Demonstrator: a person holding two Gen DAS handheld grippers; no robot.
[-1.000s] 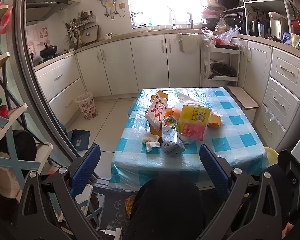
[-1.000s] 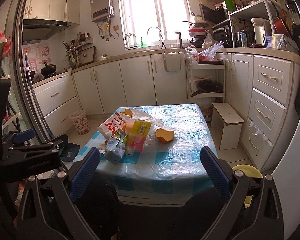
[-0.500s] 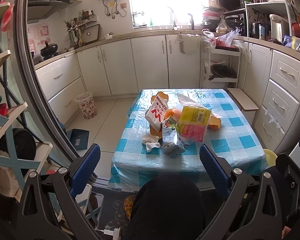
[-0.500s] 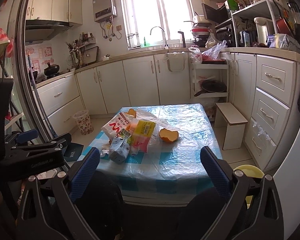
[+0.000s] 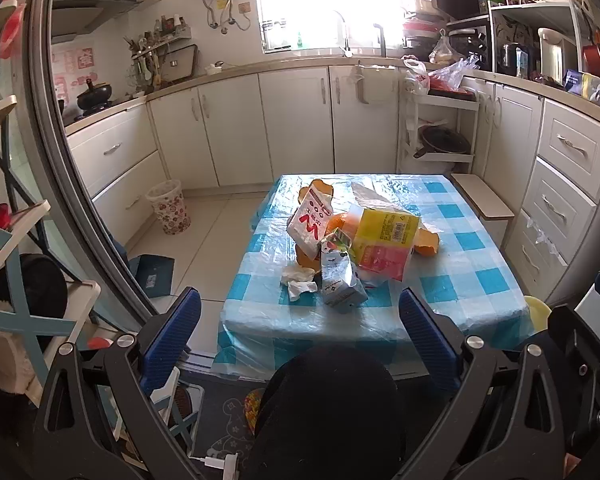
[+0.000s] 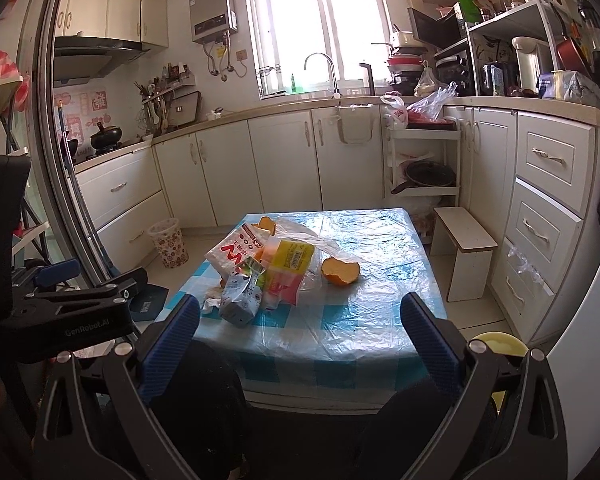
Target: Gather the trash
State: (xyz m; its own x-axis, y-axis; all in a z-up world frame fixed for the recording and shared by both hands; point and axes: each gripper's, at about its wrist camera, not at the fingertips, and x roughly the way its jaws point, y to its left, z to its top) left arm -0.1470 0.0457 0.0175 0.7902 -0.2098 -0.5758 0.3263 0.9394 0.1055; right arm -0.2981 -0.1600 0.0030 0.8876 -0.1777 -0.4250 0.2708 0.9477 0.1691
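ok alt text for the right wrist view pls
An open right gripper faces a blue-checked table holding a trash pile: crushed milk carton, yellow packet, orange peel. White kitchen cabinets stand behind.

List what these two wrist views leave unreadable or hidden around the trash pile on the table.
- Orange peel: left wrist view, mostly behind the yellow packet.
- Print on the milk carton: too small in both views.
- Inside of the floral bin: the rim hides it.
- Table near edge: a dark shape in front covers it.
- Both grippers: open, empty.
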